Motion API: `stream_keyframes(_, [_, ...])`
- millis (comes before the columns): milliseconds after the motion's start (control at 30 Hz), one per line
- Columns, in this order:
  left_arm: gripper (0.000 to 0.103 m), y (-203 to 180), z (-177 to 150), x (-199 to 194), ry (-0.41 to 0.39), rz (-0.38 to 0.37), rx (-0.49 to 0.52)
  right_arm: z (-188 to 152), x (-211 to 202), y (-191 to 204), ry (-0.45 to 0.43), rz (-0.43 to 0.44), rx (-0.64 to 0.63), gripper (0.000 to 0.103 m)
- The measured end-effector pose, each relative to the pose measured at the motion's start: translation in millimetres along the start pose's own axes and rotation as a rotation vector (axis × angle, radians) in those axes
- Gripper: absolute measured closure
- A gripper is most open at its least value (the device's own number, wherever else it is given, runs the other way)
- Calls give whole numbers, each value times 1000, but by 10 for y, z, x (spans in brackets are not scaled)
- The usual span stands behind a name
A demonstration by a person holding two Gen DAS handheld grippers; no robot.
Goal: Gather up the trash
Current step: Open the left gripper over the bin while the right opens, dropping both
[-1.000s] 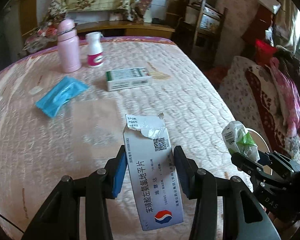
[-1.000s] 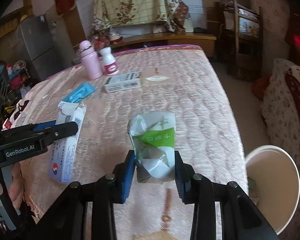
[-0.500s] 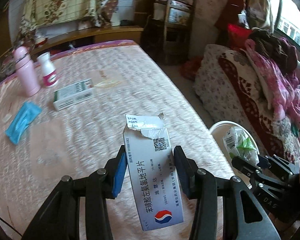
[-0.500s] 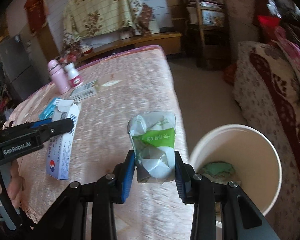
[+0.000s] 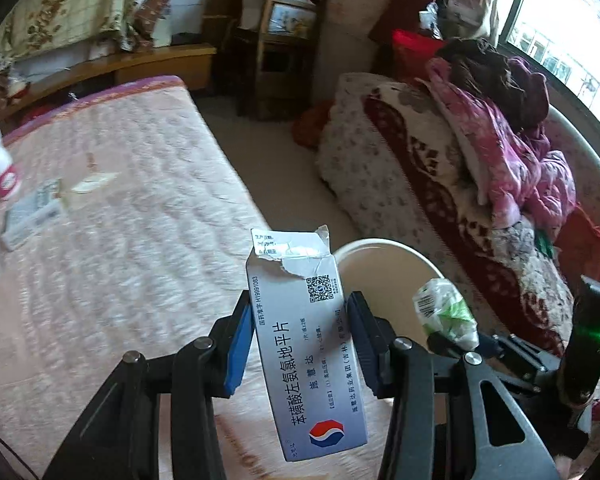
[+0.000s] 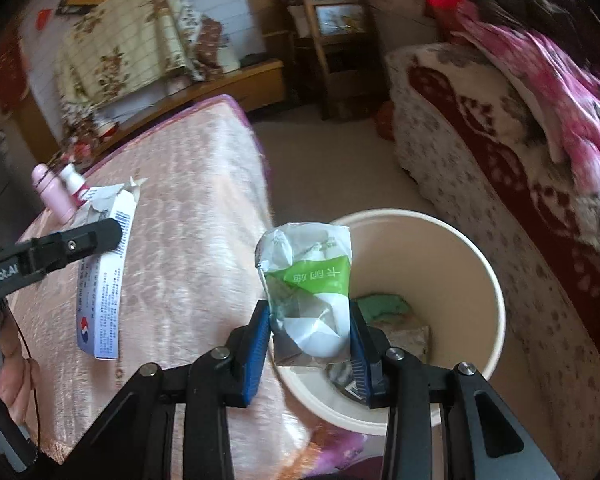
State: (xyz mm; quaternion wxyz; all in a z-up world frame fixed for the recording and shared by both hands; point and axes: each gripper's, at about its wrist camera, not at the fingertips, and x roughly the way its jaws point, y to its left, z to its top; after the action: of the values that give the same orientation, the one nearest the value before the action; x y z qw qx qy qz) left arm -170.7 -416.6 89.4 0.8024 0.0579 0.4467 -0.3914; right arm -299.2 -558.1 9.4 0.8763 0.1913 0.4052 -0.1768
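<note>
At the bottom centre of the right wrist view, the right gripper [image 6: 310, 322] is clamped on a crumpled green-and-white wrapper [image 6: 310, 284], its blue pads pressing both sides, and the wrapper hangs over the near rim of the cream bin [image 6: 488, 280], which fills the lower right of that frame. Inside the bin a green scrap and some paper pieces already lie at the bottom, so part of the collecting looks done. At the bottom centre of the left wrist view, the left gripper [image 5: 296, 340] is closed on a torn white medicine box [image 5: 306, 360], held upright with its ripped flap at the top; the same box appears at the left of the right wrist view, above the pink quilted bedspread [image 6: 188, 216] and not yet over the bin. My judgement is that two pieces are in hand and both still need dropping, the wrapper first since it sits nearest the opening. Farther up the bedspread, at the left edge of the left wrist view, a flat white carton [image 5: 32, 210] and a small white bottle with a pink label [image 5: 0, 166] remain, and a pink flask [image 6: 52, 192] stands beside that bottle at the far left of the right wrist view. Whether any of these count as trash I cannot tell, though the carton could be a later pick.
</note>
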Motion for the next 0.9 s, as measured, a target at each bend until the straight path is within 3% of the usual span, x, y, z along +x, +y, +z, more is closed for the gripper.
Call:
stream_keyframes(333, [55,-324,52,317,24,-46,22,-94,73,-360,35,-45,67,62])
stream_keyframes(700, [54,-420,76,478,29,-98,30,-135,127,-518,47,-76,91,62])
stream_keyframes(767, [54,-418,71,485,29,-104,28,-134,138,-537,51,-85,95,56])
stream_keyframes(833, [44,-422,67,492,34,-116,33,-123,145,-554,50,-106,102,43])
stream_keyframes(900, [41,-417,60,482,27,-111,36,-108,141,-575,47,-129,109,38])
